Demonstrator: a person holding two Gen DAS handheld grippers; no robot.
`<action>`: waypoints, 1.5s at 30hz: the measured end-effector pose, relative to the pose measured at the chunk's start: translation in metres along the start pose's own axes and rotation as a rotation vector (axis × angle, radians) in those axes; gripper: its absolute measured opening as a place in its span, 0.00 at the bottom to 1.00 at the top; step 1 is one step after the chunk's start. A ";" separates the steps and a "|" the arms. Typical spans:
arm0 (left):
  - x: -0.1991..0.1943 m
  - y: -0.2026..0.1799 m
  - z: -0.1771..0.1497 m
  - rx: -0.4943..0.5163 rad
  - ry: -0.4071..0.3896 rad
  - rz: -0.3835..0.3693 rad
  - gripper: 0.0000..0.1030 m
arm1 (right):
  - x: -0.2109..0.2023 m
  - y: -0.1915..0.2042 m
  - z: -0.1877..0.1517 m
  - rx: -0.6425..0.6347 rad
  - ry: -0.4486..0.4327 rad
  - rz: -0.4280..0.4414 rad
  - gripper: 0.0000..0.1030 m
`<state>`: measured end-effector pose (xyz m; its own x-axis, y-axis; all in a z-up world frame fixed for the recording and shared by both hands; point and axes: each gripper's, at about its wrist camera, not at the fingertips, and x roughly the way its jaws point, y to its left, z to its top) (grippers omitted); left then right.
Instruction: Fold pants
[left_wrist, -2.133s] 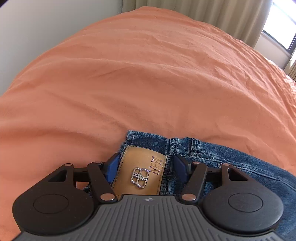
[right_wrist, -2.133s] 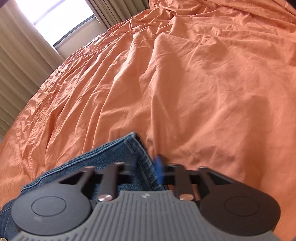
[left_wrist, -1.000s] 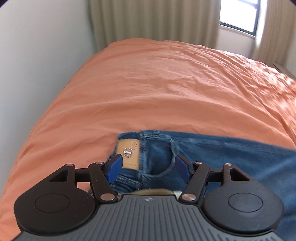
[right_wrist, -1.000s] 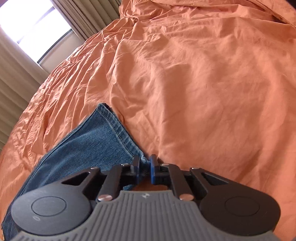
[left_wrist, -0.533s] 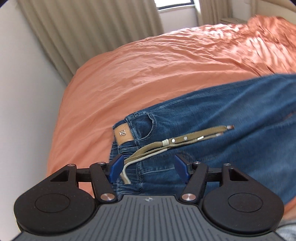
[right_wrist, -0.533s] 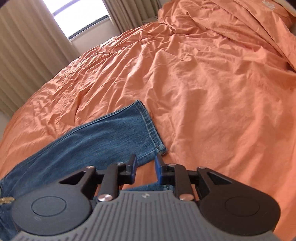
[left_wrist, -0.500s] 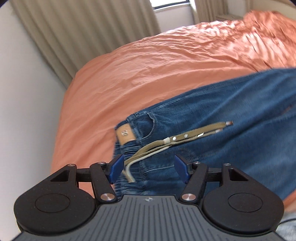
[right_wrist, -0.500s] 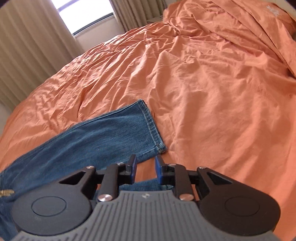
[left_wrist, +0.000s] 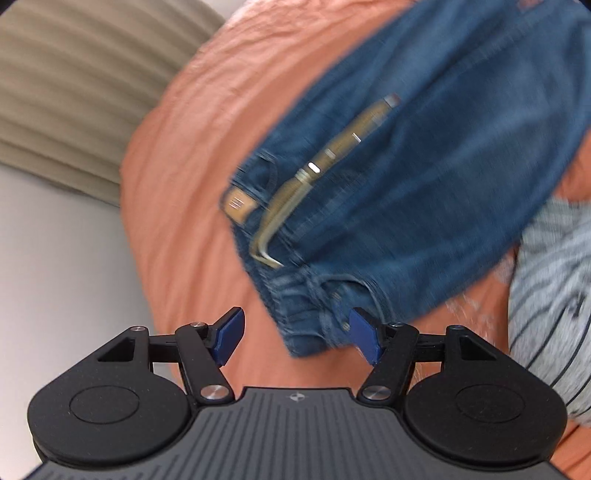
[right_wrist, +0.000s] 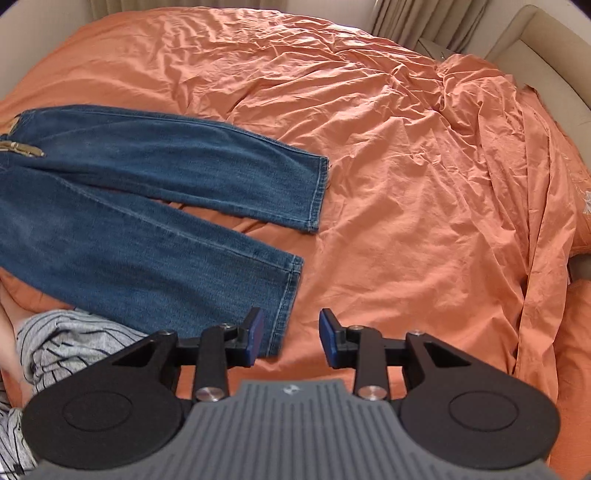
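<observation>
Orange bedding (right_wrist: 424, 155) was rumpled all over, with the jeans (right_wrist: 122, 206) laid flat at left of frame, legs splayed apart. Both the left claw (left_wrist: 297, 338) and right claw (right_wrist: 291, 338) were spread, nothing pinched. Loose belt (left_wrist: 325, 162) could probably get bunched into the fold.

a home bedroom: a wide bed covered by a rumpled orange duvet (right_wrist: 406, 155) fills the right wrist view, with a padded beige headboard (right_wrist: 546, 48) at its far corner and pleated beige curtains (left_wrist: 74, 92) hanging against a plain white wall (left_wrist: 55, 277); blue jeans (right_wrist: 140, 206) lie spread on the bedding
</observation>
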<state>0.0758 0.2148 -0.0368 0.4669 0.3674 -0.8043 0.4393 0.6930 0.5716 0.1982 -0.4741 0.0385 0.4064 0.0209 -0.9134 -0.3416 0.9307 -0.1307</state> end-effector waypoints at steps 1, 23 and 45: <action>0.014 -0.013 -0.005 0.027 0.022 -0.020 0.74 | 0.006 0.004 -0.006 -0.003 -0.003 -0.003 0.29; 0.129 -0.087 -0.009 0.209 0.086 0.018 0.33 | 0.098 0.107 -0.103 -0.531 -0.057 -0.147 0.36; 0.052 0.039 0.033 -0.702 -0.112 0.003 0.15 | 0.191 0.130 -0.120 -0.982 -0.076 -0.313 0.30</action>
<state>0.1423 0.2408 -0.0510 0.5599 0.3304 -0.7599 -0.1428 0.9418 0.3043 0.1298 -0.3932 -0.1989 0.6371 -0.1161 -0.7620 -0.7385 0.1911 -0.6466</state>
